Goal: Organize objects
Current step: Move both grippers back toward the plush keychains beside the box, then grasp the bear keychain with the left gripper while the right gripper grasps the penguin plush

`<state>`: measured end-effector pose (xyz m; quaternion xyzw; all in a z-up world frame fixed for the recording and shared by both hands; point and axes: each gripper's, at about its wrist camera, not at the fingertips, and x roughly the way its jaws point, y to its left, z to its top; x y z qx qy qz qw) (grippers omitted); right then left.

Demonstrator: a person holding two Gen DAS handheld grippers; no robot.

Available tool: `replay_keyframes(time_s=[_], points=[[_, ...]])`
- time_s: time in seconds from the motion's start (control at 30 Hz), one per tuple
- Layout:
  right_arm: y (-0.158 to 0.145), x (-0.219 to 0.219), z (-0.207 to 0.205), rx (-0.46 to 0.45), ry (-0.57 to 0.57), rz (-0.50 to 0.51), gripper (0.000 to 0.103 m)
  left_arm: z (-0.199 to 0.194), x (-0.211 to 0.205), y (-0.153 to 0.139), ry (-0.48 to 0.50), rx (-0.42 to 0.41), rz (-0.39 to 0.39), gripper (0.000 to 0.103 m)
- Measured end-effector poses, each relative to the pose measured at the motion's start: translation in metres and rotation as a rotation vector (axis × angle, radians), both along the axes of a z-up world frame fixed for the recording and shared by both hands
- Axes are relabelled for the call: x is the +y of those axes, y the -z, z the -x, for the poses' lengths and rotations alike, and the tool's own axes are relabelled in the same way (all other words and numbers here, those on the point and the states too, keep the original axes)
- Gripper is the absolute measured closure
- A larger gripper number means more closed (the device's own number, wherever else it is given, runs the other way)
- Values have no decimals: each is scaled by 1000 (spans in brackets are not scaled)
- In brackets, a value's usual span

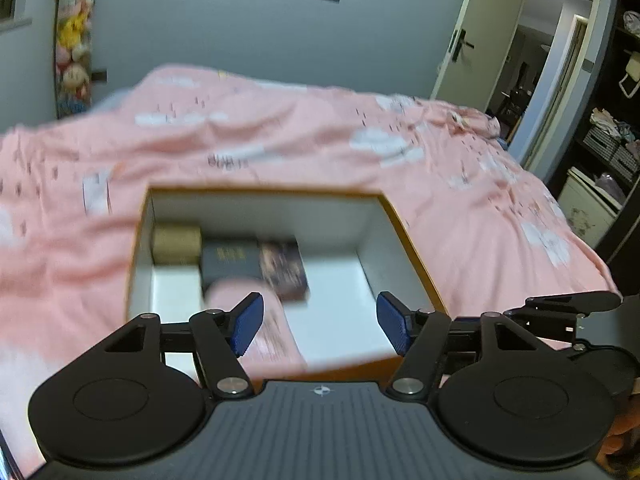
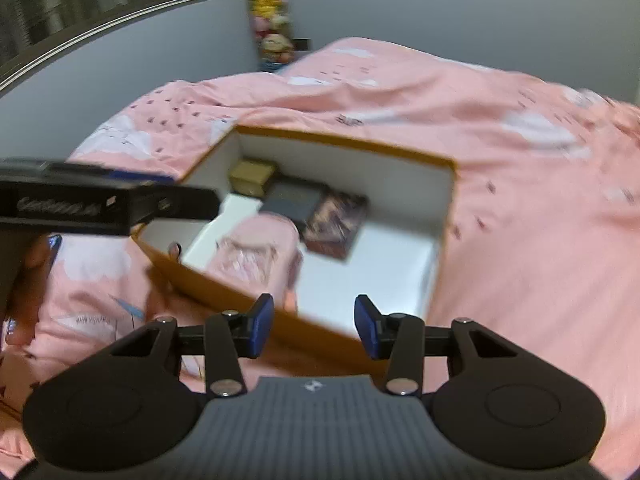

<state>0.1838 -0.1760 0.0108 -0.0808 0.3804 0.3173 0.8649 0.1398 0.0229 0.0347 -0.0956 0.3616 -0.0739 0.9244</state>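
Note:
An open cardboard box (image 1: 404, 236) with white inner walls sits on a pink bedspread; it also shows in the right wrist view (image 2: 352, 144). Inside lie a tan block (image 1: 177, 245), a black box (image 1: 230, 260), a dark printed box (image 1: 284, 270) and a pink packet (image 1: 272, 336). The same items show in the right wrist view: tan block (image 2: 252, 176), black box (image 2: 292, 200), printed box (image 2: 334, 224), pink packet (image 2: 256, 252). My left gripper (image 1: 320, 322) is open and empty above the box's near part. My right gripper (image 2: 315, 326) is open and empty over the box's near edge.
The pink bedspread (image 1: 280, 132) surrounds the box on all sides. The left gripper's body (image 2: 80, 204) and the hand holding it show at the left of the right wrist view. A doorway (image 1: 532, 64) and shelves (image 1: 612, 140) lie to the right. Plush toys (image 1: 74, 36) hang at the wall.

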Motion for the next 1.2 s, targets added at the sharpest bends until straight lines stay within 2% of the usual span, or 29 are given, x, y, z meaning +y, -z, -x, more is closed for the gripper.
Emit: replay_keyframes(time_s=[0.1, 0.27, 0.4, 0.47, 0.7, 0.87, 0.97, 1.2], points=[[17, -7, 21, 25, 41, 22, 56, 19, -10, 21, 12, 84, 54, 29], [40, -22, 54, 100, 54, 76, 55, 38, -27, 59, 80, 225, 92, 29], [51, -27, 68, 130, 59, 109, 48, 44, -30, 83, 88, 337, 126, 29], [57, -27, 72, 153, 46, 128, 44, 44, -31, 87, 92, 362, 132, 29], [82, -17, 75, 203, 38, 224, 42, 45, -34, 93, 109, 414, 98, 32], [93, -10, 74, 179, 27, 286, 36, 45, -35, 105, 116, 466, 132, 33], [102, -6, 76, 154, 16, 336, 36, 44, -34, 110, 122, 492, 157, 33], [103, -18, 68, 194, 38, 273, 40, 41, -37, 119, 143, 533, 214, 33]])
